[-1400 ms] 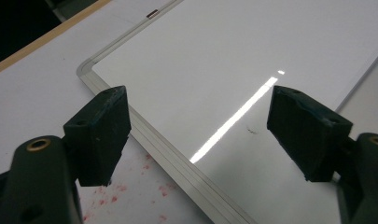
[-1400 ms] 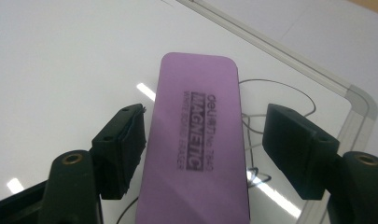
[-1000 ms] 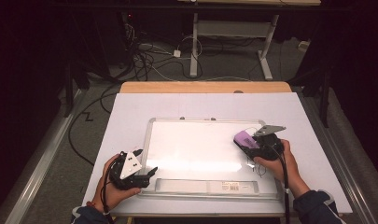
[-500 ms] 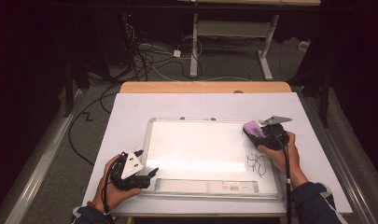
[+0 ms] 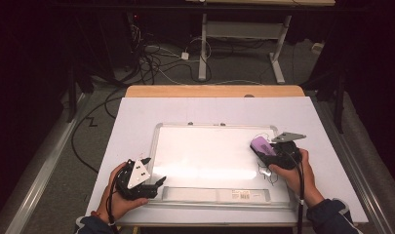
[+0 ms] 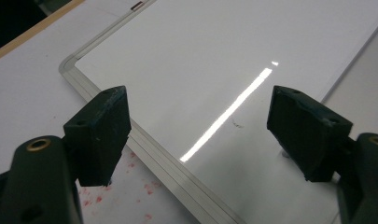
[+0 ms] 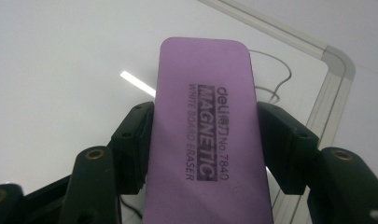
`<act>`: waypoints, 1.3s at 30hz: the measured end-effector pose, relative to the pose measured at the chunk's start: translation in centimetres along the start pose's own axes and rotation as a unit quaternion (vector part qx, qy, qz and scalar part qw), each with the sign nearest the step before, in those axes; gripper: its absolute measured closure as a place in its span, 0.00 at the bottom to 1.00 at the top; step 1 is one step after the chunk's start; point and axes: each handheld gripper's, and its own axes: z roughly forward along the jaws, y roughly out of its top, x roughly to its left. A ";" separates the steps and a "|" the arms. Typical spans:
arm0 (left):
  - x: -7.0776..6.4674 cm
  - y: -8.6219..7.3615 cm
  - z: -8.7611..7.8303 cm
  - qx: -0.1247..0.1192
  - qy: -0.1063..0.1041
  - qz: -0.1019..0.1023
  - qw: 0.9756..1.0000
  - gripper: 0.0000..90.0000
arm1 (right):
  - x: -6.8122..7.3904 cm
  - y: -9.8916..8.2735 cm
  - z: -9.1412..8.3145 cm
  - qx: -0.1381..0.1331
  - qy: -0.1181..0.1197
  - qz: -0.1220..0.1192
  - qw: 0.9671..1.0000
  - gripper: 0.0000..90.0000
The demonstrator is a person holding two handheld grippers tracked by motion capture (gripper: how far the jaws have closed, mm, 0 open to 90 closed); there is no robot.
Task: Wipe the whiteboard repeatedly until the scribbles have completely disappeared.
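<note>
While the right gripper (image 7: 203,154) clamps its jaws on the long sides of the purple eraser (image 7: 205,126), the eraser lies flat over the whiteboard (image 5: 205,151) near its right edge, just beside a thin black scribble (image 5: 269,174) at the near right corner. The left gripper (image 6: 196,135) rests at the board's near left corner, one jaw over the frame and one over the white face, wide apart with nothing between them
</note>
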 end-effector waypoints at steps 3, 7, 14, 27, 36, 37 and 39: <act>0.0 0.0 0.0 0.000 0.001 -0.001 1.000 0.23 | 0.3 -0.3 -0.3 0.001 0.004 -0.007 1.000 0.46; 0.0 0.1 0.1 0.001 0.000 -0.001 1.000 0.24 | -1.0 0.4 0.6 -0.001 -0.011 0.014 1.000 0.46; 0.1 0.0 0.2 0.002 -0.003 -0.003 1.000 0.24 | -2.4 2.1 2.4 -0.003 -0.051 0.041 0.998 0.46; -0.1 0.0 0.1 0.002 -0.006 -0.001 1.000 0.24 | -0.4 1.3 1.7 -0.005 -0.039 0.043 0.998 0.46; -0.3 0.1 0.1 0.003 -0.010 0.003 1.000 0.24 | 2.1 -0.9 -1.0 0.006 -0.010 0.023 1.000 0.46; -0.3 0.2 0.1 0.002 -0.010 0.003 1.000 0.24 | 2.5 -1.2 -1.3 0.005 -0.007 0.019 1.000 0.46; -0.4 0.2 0.2 0.003 -0.010 0.005 1.000 0.24 | 2.9 -1.5 -1.7 0.004 -0.004 0.016 1.000 0.46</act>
